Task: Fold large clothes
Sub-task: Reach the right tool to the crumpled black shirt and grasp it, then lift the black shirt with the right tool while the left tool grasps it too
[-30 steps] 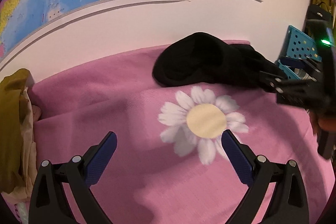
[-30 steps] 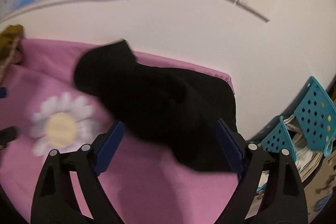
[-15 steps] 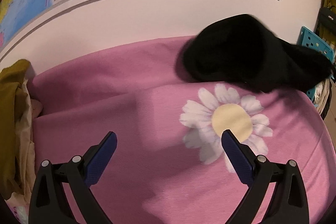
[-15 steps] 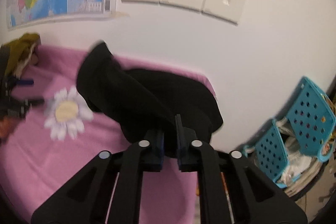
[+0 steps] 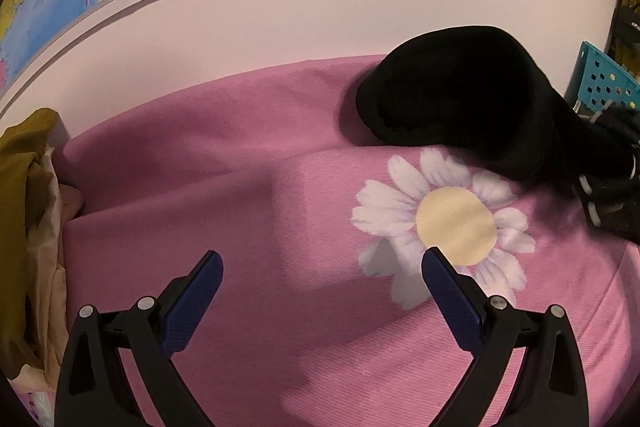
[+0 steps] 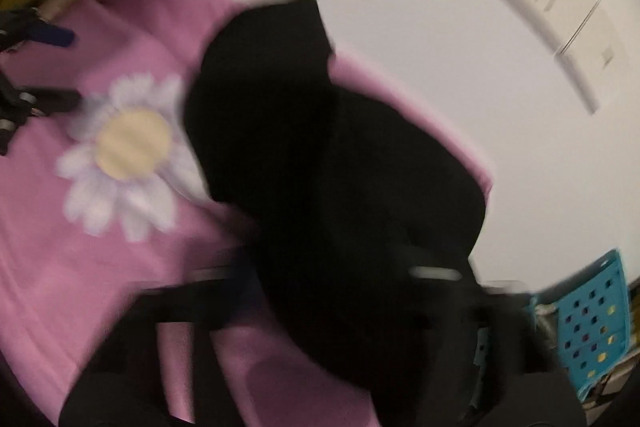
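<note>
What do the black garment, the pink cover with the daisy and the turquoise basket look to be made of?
Black garment: soft, matte, thick fabric, likely knit or fleece; it slumps in rounded folds with no sheen. Pink cover with the daisy: woven cloth, matte, with a fine ribbed texture and creases. Turquoise basket: seemingly rigid moulded plastic, with regular punched holes.

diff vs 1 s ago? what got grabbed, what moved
The right gripper went from wide open to shut on the black garment and is pulling its near edge up, so the bundle now bulges higher. The left gripper stayed open and empty over the pink cloth.
</note>
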